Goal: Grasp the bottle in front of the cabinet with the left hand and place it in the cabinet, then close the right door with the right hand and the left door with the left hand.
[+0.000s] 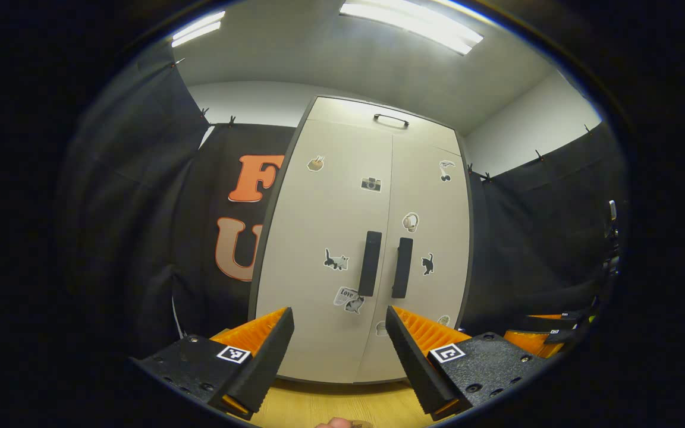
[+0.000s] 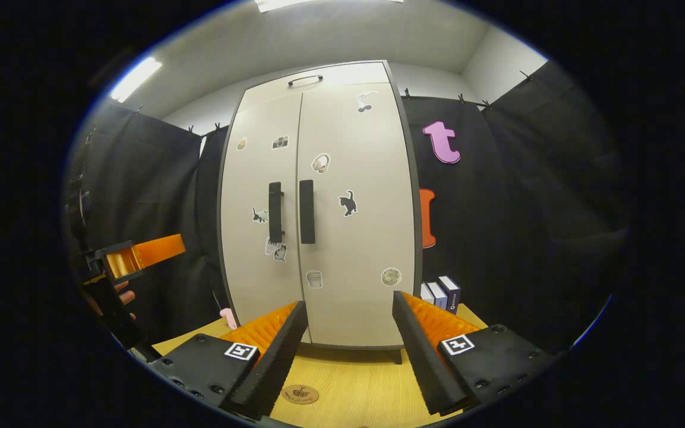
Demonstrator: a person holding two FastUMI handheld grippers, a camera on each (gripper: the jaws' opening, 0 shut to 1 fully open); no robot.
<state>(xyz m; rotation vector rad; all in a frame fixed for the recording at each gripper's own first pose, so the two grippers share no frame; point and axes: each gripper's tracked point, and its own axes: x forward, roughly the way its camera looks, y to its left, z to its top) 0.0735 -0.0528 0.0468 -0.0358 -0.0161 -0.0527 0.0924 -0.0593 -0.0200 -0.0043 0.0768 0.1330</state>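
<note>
Wooden table (image 2: 354,380), shut cabinet (image 1: 360,249) beyond both grippers' spread, empty jaws

Black cloth (image 2: 527,196) hangs on clips along the booth walls, white wall (image 1: 247,101) showing above it. Grey ceiling (image 1: 319,53) with lit strip lights (image 1: 411,27). Light wooden worktop (image 2: 354,380) below. Small boxes (image 2: 442,293) stand upright at the worktop's back edge, against the cloth.

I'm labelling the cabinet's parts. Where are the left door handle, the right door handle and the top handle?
left door handle (image 1: 370,263): left gripper view, middle of the bar.
right door handle (image 1: 402,267): left gripper view, middle of the bar.
top handle (image 2: 305,79): right gripper view, middle of its grip.
</note>
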